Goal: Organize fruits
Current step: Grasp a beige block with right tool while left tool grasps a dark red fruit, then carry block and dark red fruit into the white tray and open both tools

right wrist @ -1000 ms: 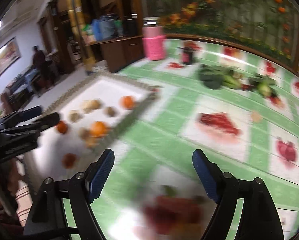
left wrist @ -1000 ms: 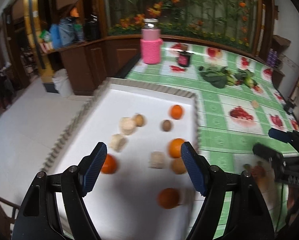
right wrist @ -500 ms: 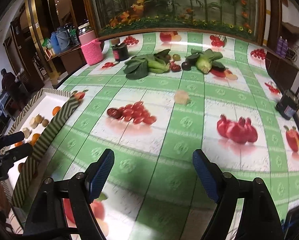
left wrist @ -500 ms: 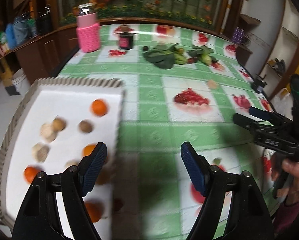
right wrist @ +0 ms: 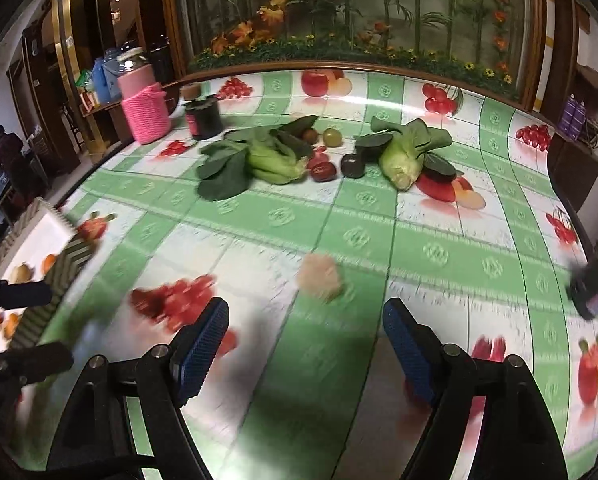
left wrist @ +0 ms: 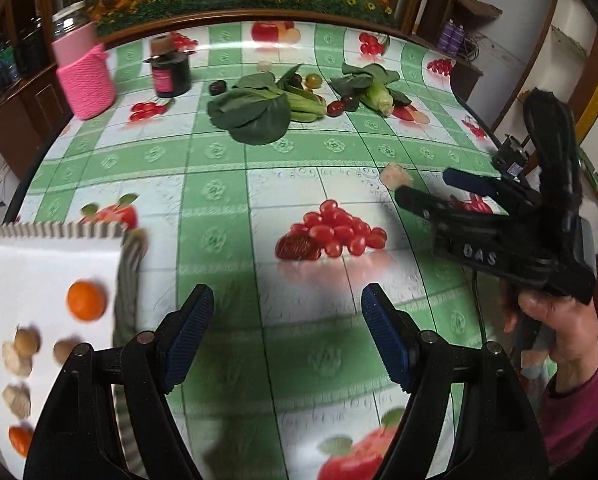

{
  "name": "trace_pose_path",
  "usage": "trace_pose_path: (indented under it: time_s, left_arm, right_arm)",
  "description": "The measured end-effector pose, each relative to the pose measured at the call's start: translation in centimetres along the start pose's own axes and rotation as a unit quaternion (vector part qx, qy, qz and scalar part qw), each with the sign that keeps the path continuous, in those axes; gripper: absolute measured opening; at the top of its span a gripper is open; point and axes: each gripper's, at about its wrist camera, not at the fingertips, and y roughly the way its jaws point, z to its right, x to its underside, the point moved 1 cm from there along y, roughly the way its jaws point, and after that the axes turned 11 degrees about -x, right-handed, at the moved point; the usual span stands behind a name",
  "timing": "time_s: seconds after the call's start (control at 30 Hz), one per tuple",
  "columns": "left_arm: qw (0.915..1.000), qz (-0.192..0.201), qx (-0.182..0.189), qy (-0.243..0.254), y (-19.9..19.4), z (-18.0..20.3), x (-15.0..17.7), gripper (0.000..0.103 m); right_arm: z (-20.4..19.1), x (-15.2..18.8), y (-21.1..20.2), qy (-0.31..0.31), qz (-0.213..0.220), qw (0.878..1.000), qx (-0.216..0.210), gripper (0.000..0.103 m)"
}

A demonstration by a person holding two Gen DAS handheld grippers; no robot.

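One orange (left wrist: 85,301) and several brownish fruits (left wrist: 27,342) lie in white tray (left wrist: 51,258).

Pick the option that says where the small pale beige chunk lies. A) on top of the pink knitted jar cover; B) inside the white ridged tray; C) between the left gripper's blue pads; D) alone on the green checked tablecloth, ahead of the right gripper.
D: the pale beige chunk lies alone on the green checked tablecloth, just beyond the right gripper, whose jaws are closing with nothing between them.
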Motion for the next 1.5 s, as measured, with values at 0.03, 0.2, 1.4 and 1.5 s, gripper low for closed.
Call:
trace_pose_path:
  time_s: [0.03, 0.2, 1.4, 1.5]
  left_arm:
    - [1.0, -0.003, -0.002, 0.004, 0.6, 0.3, -0.3, 0.076]
    - [0.9999, -0.012, -0.003, 0.012, 2.5, 1.1, -1.4, 0.076]
    - [0.9995, 0.028, 0.015, 0.001, -3.2, -1.4, 2.3, 0.026]
    - [0.9991, 0.039, 0.014, -0.008, -5.0, -2.8, 3.7, 0.026]
  right_arm:
    - [0.4, -0.3, 0.4, 0.002, -0.001, 1.0, -0.008, 0.075]
    - [0.9, -0.7, 2.7, -0.011, -0.034, 0.999, -0.023, 0.029]
    - [-6.8, 4.4, -7.1, -0.026, 0.029, 0.997, -0.067, 0.028]
    - [-8.5, 4.8, -7.8, -0.031, 0.034, 0.996, -0.078, 0.027]
